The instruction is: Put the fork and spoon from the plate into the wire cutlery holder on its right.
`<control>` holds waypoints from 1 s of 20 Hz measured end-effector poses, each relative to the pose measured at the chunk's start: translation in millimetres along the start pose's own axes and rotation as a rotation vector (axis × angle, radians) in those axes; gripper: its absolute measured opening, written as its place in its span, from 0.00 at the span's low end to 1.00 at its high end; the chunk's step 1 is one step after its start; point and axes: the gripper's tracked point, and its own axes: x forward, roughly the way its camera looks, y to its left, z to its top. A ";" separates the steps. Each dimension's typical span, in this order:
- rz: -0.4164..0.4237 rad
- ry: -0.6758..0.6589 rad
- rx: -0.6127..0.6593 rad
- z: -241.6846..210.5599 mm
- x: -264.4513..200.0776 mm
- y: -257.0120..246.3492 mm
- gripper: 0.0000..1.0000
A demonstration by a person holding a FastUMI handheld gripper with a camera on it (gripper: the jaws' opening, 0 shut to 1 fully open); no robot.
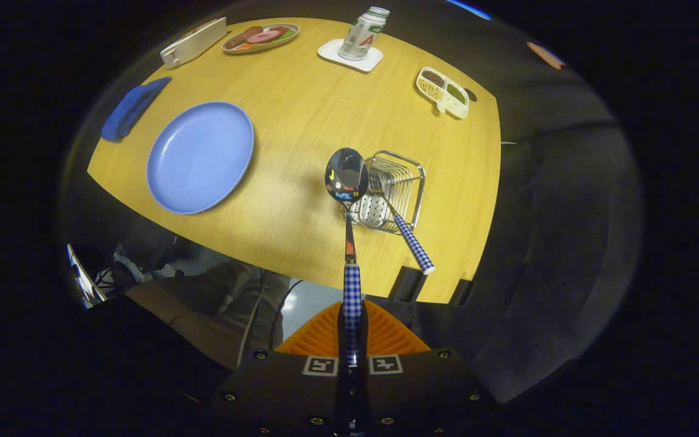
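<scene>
My gripper (352, 325) is shut on the blue-checked handle of the spoon (347, 182), whose orange fingers (319, 337) press it from both sides. The spoon points away from me, high above the table, with its shiny bowl hanging over the left rim of the wire cutlery holder (407, 176). The fork (407, 237) stands tilted inside the holder, its checked handle leaning out toward me and to the right. The blue plate (199, 156) lies bare on the wooden table to the left of the holder.
A blue cloth (131, 109) lies left of the plate. At the far side sit a white case (195, 41), a plate of food (260, 37), a bottle (363, 33) on a white coaster and a divided snack tray (443, 91). A person's legs (216, 309) show below the table's edge.
</scene>
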 end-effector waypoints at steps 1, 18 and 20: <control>-0.010 0.023 -0.005 -1.1 1.4 -7.6 0.04; -0.060 0.248 -0.131 14.2 24.6 -43.0 0.04; -0.058 0.255 -0.138 16.8 26.3 -44.3 0.04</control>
